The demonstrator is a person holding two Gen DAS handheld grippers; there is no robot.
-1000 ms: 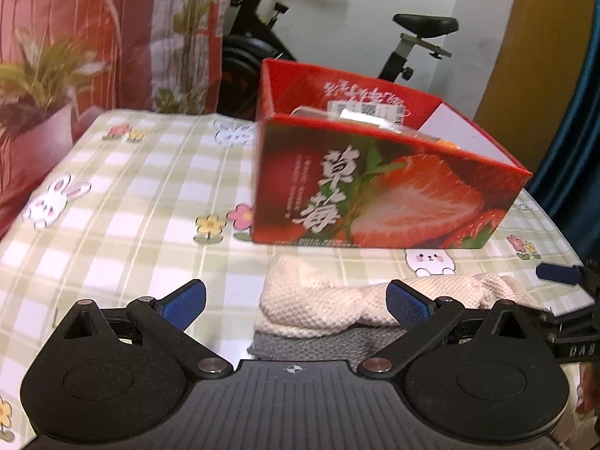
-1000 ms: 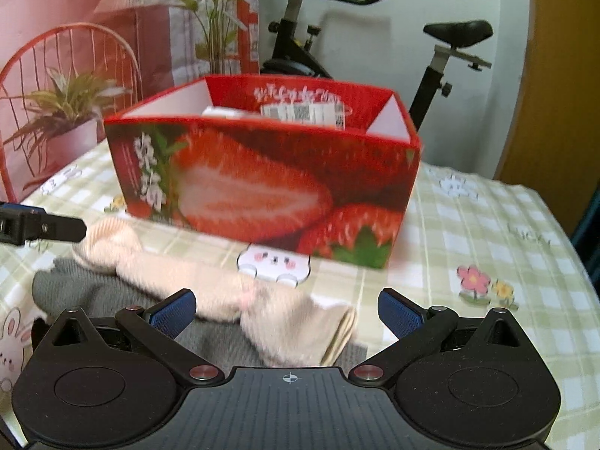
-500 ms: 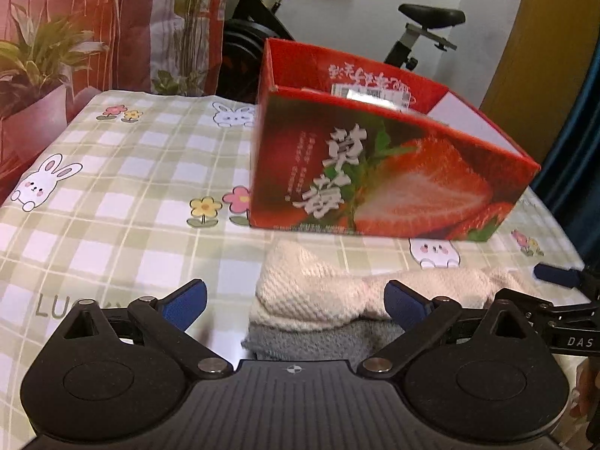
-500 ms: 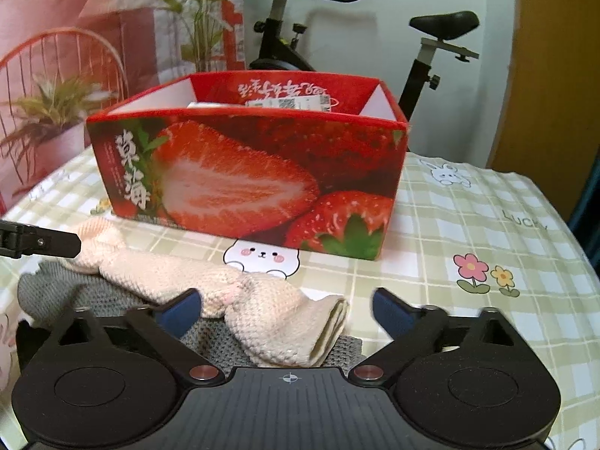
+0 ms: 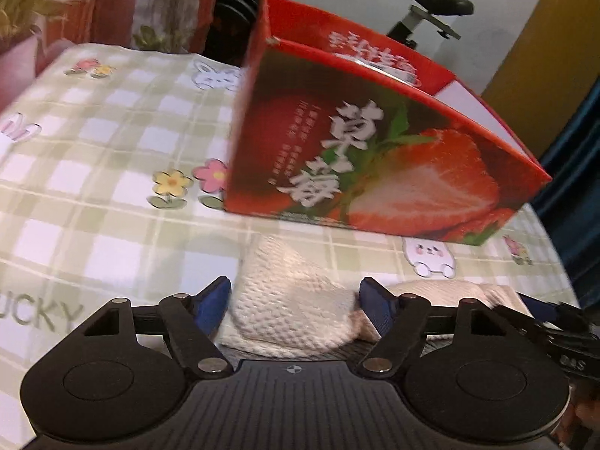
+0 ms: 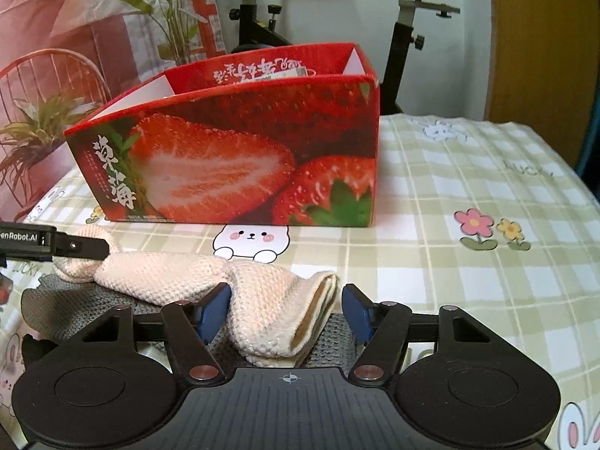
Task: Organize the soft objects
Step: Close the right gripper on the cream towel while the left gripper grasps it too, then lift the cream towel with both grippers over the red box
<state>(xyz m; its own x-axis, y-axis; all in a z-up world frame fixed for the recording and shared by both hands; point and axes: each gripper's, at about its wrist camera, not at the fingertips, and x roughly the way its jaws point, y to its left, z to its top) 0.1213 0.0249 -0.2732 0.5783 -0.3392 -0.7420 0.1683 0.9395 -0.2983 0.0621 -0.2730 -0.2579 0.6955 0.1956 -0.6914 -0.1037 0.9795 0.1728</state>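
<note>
**Worktop and its load**

The worktop [image 6: 468, 172] is covered by a green-checked cloth printed with rabbits and flowers. A red strawberry box [image 6: 240, 157] stands on it. A grey cloth [image 6: 71, 307] lies just before the box.

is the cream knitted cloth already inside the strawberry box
No, the cream cloth lies on the tablecloth in front of the strawberry box.

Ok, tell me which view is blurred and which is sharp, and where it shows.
Left wrist view: motion-smeared, the box lettering and tablecloth checks soft. Right wrist view: sharp, box and cream cloth weave crisp; both bend straight edges, fisheye.
</note>
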